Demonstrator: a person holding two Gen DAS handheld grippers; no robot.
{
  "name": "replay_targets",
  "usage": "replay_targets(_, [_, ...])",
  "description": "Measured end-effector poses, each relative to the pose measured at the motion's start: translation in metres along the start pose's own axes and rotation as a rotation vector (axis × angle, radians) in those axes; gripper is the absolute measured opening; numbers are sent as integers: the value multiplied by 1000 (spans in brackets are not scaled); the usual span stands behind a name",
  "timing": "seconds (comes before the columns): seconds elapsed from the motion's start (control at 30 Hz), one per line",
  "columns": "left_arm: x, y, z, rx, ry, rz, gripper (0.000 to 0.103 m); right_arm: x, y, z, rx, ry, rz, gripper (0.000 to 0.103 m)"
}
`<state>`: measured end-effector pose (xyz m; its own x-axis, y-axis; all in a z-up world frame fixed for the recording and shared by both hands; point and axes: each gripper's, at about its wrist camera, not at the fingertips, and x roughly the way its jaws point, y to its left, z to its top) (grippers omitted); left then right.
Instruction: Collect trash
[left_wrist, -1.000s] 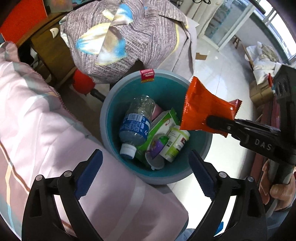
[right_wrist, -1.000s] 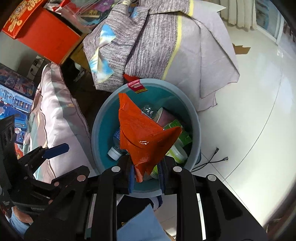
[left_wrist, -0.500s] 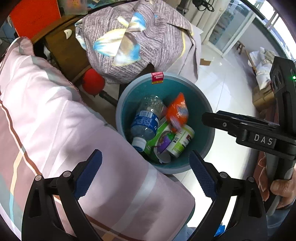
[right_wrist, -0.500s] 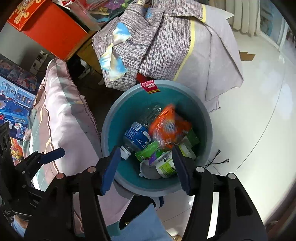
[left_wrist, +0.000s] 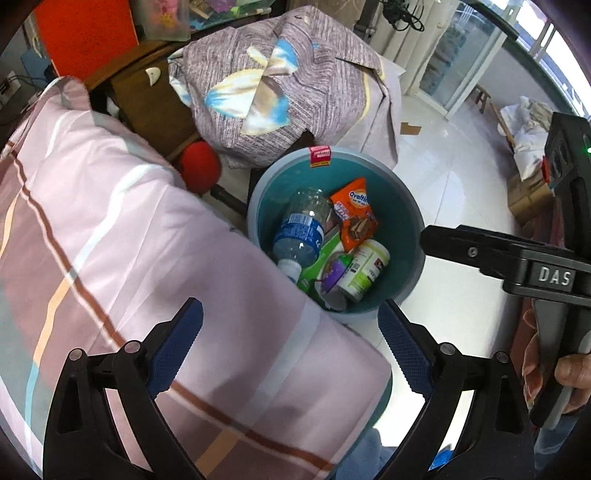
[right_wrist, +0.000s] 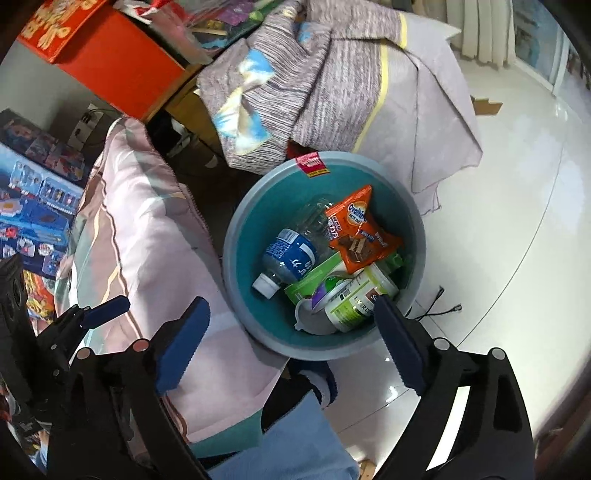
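In the left wrist view, the left gripper (left_wrist: 290, 347) is hanging over a pink quilt (left_wrist: 122, 236), fingers released and empty. An orange wrapper (left_wrist: 354, 214) is lying in the teal bin (left_wrist: 406, 206) against a water bottle (left_wrist: 301, 232).

In the right wrist view, the right gripper (right_wrist: 291, 341) is opening its fingers, nothing between them; the wrapper (right_wrist: 360, 230) is resting atop the bin's (right_wrist: 258, 206) trash.
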<state>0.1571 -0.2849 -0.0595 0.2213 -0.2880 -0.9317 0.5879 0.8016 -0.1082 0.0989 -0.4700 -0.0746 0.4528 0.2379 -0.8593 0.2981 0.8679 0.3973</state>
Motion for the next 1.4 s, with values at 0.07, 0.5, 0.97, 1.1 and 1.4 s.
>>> replay_targets(0.07, [-7,4,-6,-15,-13,14,98,-7,5,-5,-23,-10,-12,96])
replay_targets(0.5, [-48,20,-61,-108,-74,63,99,-52,45,-60,-186,-83,-89,96])
replay_targets(0.97, [-88,18,-112,-148,-165,130,99,-72,70,-110,-279,-164,-140,96])
replay_targets(1.1, [-99,18,-121,-160,-186,139,99,-77,76,-115,-280,-175,-114,96])
replay_targets(1.4, [-102,18,-124,-170,-198,145,99,-77,77,-118,-292,-177,-134,96])
